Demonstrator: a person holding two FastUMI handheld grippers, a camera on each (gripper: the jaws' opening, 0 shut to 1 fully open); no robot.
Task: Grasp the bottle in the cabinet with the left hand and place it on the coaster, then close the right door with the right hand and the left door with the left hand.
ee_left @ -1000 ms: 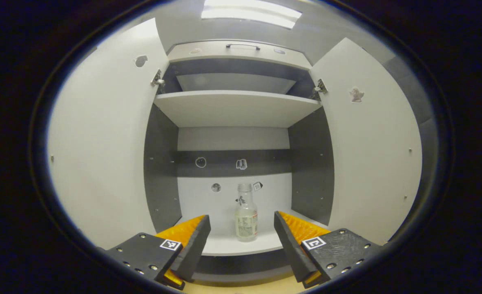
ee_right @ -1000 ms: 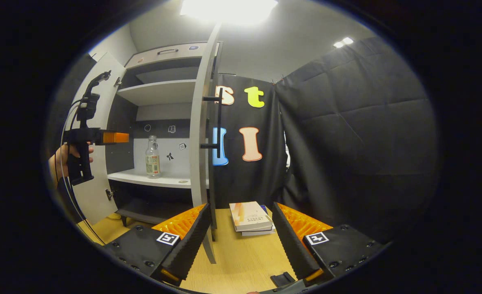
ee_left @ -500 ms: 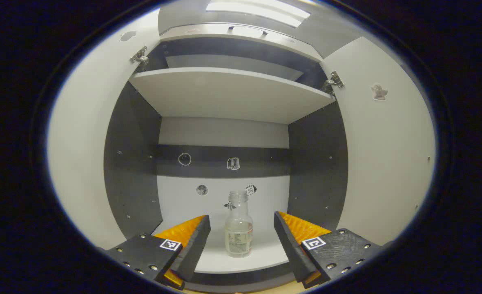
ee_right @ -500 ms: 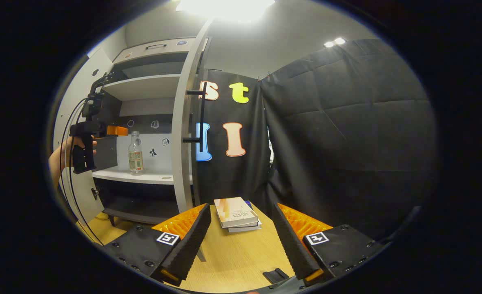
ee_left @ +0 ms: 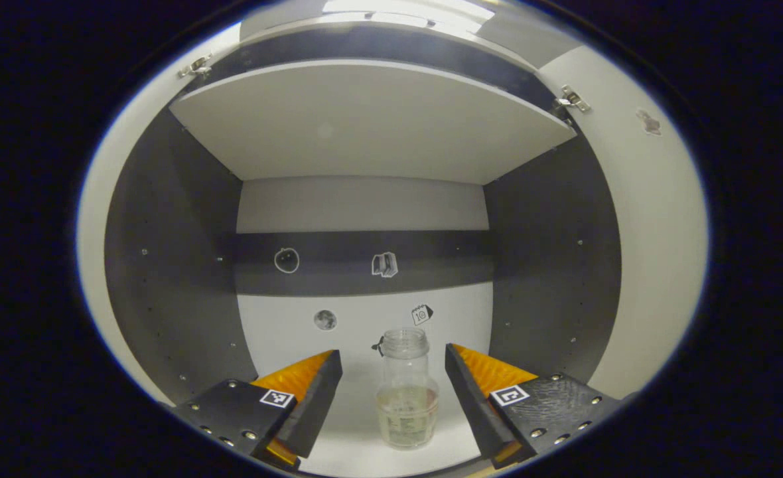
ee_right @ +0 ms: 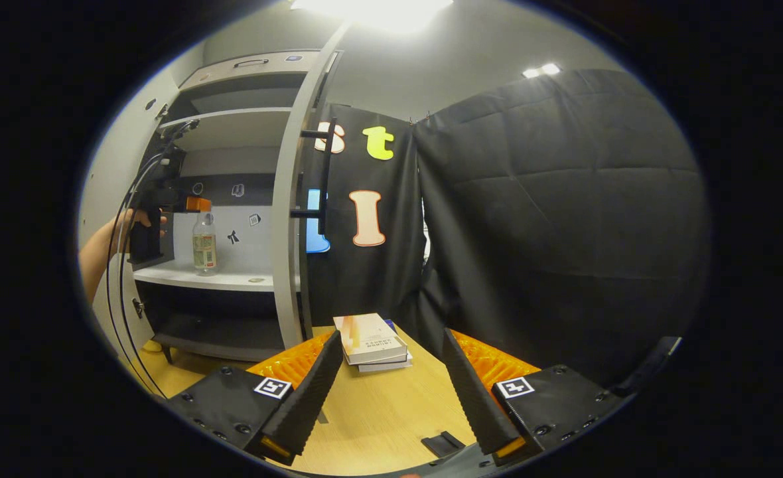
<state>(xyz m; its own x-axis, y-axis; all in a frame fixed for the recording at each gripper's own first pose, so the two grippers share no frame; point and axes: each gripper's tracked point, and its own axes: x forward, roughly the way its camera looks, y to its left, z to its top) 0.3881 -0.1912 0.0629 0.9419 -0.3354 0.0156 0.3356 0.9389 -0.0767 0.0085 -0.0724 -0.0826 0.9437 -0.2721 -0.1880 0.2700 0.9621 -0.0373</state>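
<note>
The left gripper (ee_left: pixel 393 398) has its jaws spread wide either side of the bottle (ee_left: pixel 406 392) on the cabinet shelf (ee_right: pixel 232 279), not touching it; the right gripper (ee_right: pixel 391 392) hangs with jaws apart above the tabletop (ee_right: pixel 378 411).

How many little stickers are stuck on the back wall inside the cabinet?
4, maybe a fifth. Two on the dark band: sticker and sticker. Two lower on the white panel: sticker and sticker. A dark one peeks from behind the bottle.
</note>
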